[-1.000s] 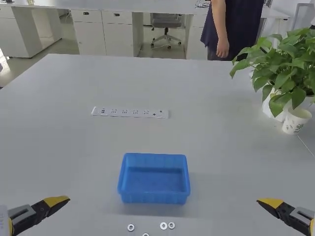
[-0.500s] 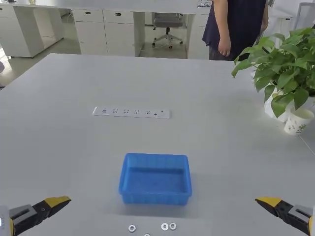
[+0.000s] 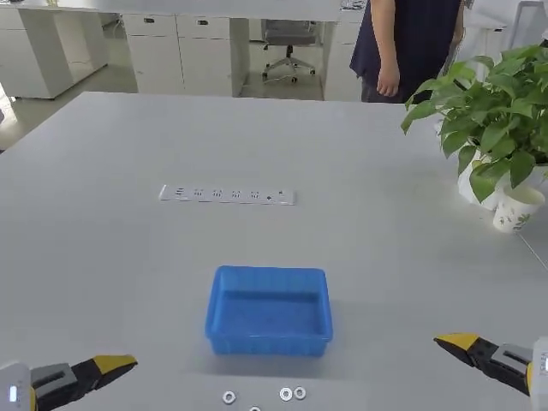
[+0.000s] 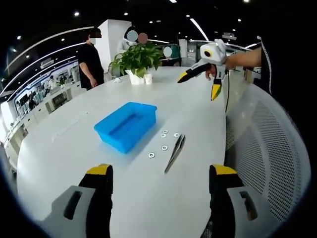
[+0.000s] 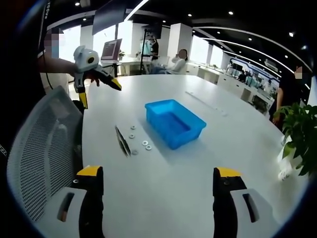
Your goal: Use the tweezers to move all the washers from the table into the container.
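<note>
A blue container (image 3: 269, 310) sits on the grey table (image 3: 257, 137), with nothing seen inside. Several small metal washers (image 3: 286, 394) lie just in front of it, near the table's front edge. In the left gripper view, grey tweezers (image 4: 175, 152) lie flat beside the washers (image 4: 164, 147), nearer the table's edge than the container (image 4: 126, 125). My left gripper (image 3: 116, 366) hovers at the lower left, open and holding nothing. My right gripper (image 3: 467, 345) hovers at the lower right, also open. Each stays well apart from the tweezers (image 5: 122, 141) and the washers (image 5: 145, 143).
A white power strip (image 3: 227, 195) lies beyond the container. A potted plant (image 3: 497, 128) and a paper cup (image 3: 517, 210) stand at the right edge. A person (image 3: 411, 47) stands at the table's far side. A mesh chair (image 4: 267, 148) is behind the front edge.
My left gripper has dropped a little lower and shifted slightly right. My right gripper has risen slightly and edged left. The container, washers and tweezers have not moved.
</note>
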Demonstrator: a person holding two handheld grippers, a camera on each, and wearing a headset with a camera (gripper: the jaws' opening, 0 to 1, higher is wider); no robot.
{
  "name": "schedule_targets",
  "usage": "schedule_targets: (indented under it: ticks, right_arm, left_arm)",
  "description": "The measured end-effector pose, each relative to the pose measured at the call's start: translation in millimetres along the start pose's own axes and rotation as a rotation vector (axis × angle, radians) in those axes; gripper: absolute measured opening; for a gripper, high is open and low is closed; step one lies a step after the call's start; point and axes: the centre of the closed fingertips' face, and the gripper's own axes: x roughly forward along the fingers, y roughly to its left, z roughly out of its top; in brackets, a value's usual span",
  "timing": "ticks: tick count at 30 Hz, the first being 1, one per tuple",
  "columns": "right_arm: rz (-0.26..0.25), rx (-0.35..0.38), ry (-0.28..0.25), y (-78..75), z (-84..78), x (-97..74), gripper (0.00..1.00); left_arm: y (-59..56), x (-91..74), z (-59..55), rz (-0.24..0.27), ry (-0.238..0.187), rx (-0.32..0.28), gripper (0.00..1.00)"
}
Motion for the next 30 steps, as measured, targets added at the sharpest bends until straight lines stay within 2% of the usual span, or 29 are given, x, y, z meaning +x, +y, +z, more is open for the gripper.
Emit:
schedule_targets:
  ticks: [6,18,22,30]
  right_arm:
    - [0.019,-0.017,0.004,0.9,2.7,5.2,0.90]
    - [0.113,-0.110,0.068,12.7,-4.8,23.5,0.78]
    - [0.139,-0.129,0.064,15.5,-1.6,30.6,0.74]
    - [0.209,-0.181,0.077,27.5,0.8,47.1,0.67]
  left_arm:
    - [1.2,5.2,-2.2,-0.030,0.020,0.030,0.83]
    - [-2.2,23.3,-10.1,-0.122,0.073,0.097,0.67]
    - [-0.5,31.4,-11.1,-0.140,0.086,0.119,0.65]
    - [-3.1,42.6,-22.4,-0.214,0.155,0.161,0.54]
